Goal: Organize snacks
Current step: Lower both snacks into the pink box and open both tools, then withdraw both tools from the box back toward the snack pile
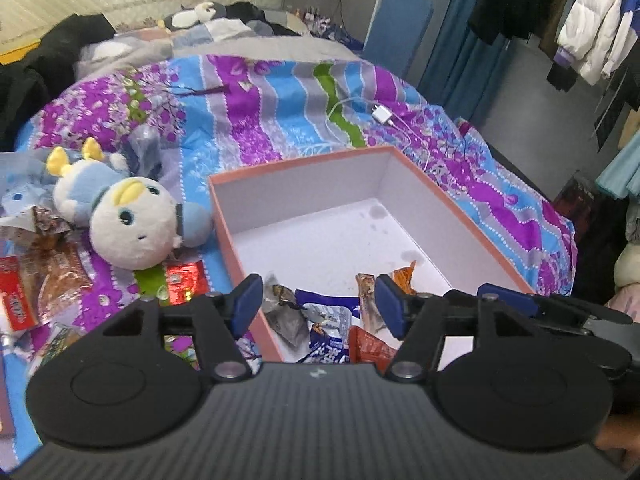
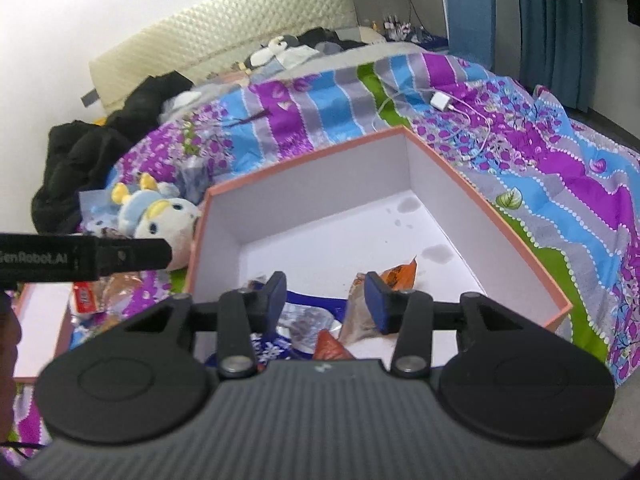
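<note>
here both grippers' fingers, left [image 1: 316, 304] and right [image 2: 326, 300], gape wide, empty, above snack packets [image 1: 328, 320] in the box [image 1: 304, 164]

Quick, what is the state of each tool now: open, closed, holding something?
Left tool: open, holding nothing, above the snack packets in the box.
Right tool: open, holding nothing, above the same box.

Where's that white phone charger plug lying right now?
The white charger plug lies on the striped bedspread just beyond the far corner of the pink-rimmed box, its cable trailing beside it; in the right wrist view it sits upper right.
</note>
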Demonstrator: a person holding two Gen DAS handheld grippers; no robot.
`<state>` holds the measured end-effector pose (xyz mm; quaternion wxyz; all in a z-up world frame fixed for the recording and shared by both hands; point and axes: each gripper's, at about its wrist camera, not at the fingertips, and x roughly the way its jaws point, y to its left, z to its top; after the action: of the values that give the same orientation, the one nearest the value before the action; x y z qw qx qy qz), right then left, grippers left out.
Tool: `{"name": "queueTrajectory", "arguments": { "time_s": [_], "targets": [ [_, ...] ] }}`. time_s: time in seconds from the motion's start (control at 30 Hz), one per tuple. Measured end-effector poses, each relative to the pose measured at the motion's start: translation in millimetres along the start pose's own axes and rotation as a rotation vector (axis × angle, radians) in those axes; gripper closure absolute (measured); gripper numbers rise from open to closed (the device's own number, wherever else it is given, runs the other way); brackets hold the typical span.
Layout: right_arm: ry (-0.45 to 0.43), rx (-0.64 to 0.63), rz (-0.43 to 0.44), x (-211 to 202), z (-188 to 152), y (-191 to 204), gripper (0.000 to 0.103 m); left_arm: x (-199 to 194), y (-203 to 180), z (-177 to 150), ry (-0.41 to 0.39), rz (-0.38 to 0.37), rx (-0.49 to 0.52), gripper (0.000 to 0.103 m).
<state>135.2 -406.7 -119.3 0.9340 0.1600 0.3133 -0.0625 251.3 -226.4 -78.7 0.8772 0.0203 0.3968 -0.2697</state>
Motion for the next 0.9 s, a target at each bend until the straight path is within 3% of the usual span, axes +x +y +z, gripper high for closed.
{"name": "queueTrajectory", "arguments": {
  "time_s": [0.53,0.9],
  "targets": [
    [-0.115,-0.059,0.062,-91.2,-19.8,43.2,0.057,-129.8,-1.7,-50.5,-0.113,0.049,-0.014,0.036],
    [-0.124,-0.099,0.118,-132.5,-53.6,68.6,0.057,-190.9,8.6,-104.7,-0.146,0.094,-0.073,0.036]
  ]
}}
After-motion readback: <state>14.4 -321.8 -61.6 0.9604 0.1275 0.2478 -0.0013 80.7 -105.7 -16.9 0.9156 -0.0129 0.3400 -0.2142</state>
